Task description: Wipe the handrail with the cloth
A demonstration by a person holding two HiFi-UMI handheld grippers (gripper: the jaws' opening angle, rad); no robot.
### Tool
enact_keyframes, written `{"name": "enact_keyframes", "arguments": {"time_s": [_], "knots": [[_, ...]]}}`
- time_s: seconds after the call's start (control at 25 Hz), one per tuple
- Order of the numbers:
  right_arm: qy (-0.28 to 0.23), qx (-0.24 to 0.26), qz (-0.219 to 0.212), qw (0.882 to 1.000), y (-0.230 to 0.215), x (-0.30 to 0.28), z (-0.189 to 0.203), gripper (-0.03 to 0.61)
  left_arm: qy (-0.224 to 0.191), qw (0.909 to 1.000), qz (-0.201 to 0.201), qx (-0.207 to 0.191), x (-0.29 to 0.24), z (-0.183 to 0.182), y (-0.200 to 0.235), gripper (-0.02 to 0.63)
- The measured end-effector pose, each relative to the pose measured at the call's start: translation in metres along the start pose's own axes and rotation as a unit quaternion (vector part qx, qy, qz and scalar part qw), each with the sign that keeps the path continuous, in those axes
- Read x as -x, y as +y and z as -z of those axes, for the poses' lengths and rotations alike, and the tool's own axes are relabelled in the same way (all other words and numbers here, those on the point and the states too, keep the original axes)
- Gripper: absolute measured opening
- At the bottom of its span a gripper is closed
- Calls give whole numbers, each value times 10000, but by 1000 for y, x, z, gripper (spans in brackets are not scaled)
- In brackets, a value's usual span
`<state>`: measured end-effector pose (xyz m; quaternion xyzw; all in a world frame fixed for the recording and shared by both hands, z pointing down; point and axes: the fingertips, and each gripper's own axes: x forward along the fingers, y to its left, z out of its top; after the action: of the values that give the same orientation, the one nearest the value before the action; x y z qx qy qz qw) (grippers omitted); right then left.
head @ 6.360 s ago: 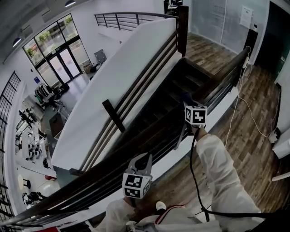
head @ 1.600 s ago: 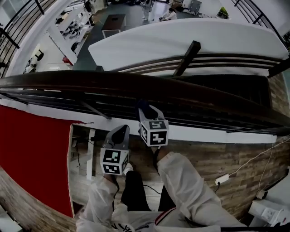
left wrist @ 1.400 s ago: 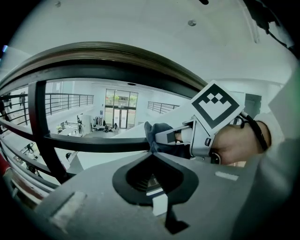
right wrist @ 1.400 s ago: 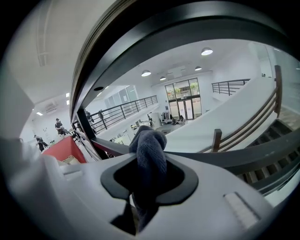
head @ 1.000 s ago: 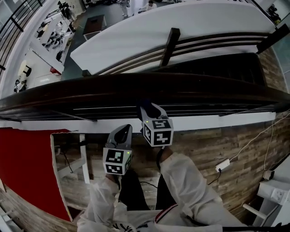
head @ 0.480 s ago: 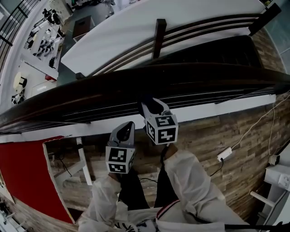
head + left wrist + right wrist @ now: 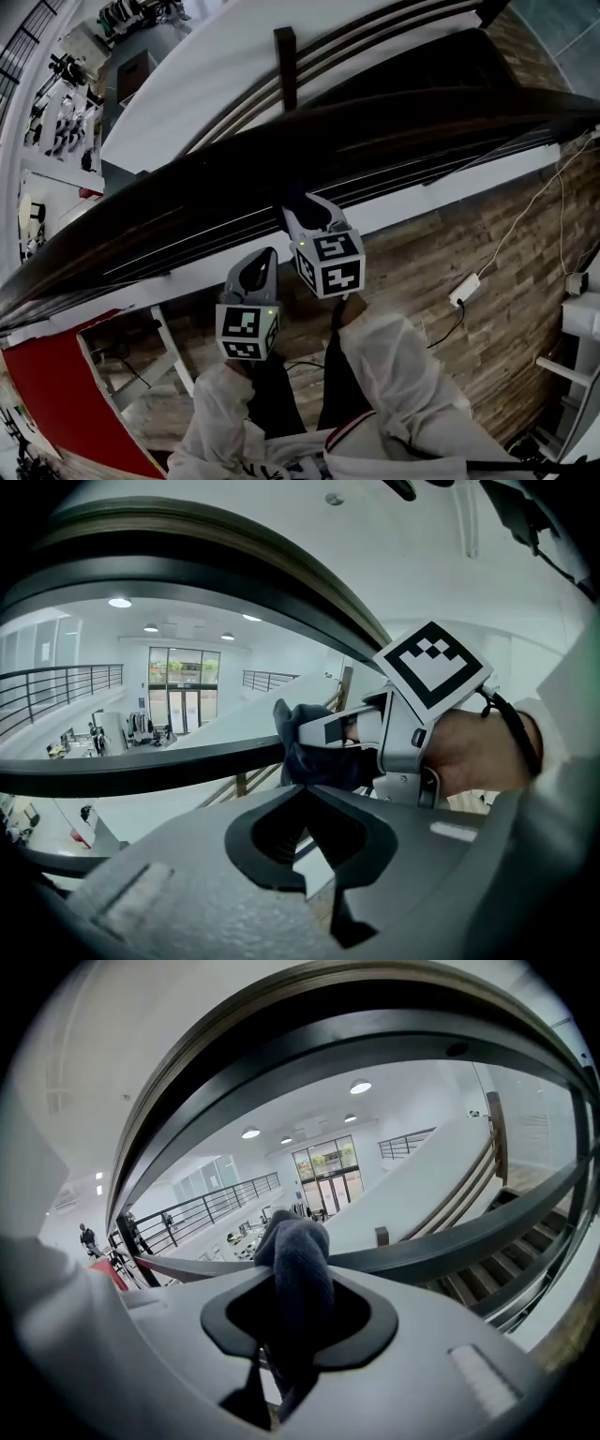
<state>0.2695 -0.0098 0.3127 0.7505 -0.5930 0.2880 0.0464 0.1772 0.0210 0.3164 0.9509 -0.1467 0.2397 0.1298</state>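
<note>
Over a wood floor (image 7: 450, 234), the dark handrail (image 7: 187, 202) spans the view. The right gripper (image 7: 302, 211) is clamped on a dark cloth (image 7: 300, 1260) at the rail's near side. The left gripper (image 7: 263, 261), closed and empty, hangs beside it.

Handrail (image 7: 187, 202): crosses the head view from lower left to upper right, with the stairs (image 7: 403, 66) behind it and the plank floor (image 7: 441, 234) before it.
Lower bar (image 7: 441, 1241): under the handrail, running along it.
Cloth (image 7: 300, 1269): in the right gripper's jaws, its upper end against the lower bar.
Right gripper (image 7: 298, 208): ahead of and right of the left gripper, its tip under the handrail.
Left gripper (image 7: 262, 261): nearer the person, short of the bar, nothing in its jaws.
Red panel (image 7: 47, 403): lower left.
Plug and cable (image 7: 463, 292): on the floor, right.
Hall (image 7: 66, 84): far below, upper left.
</note>
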Motion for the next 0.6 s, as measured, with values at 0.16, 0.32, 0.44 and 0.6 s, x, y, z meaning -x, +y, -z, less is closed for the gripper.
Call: {"name": "enact_keyframes", "arguments": {"time_s": [0.16,0.32,0.44,0.6], "knots": [[-119,-43,146,9998,-32,13,-3,104,-56,9999,158,-36,-25,-7,-29,2],[-243,-83,357,9990,-67,25,-6,103,-54,9993,346,-89,-45,-12,-54,2],[-284,-53,433,9986,-95,34,-10,103,5,9989,452,-143,-60,-13,-75,2],[-392,-70,399,9984,-124,43,-18,101,90,9984,525,-200,-76,-12,-96,2]]}}
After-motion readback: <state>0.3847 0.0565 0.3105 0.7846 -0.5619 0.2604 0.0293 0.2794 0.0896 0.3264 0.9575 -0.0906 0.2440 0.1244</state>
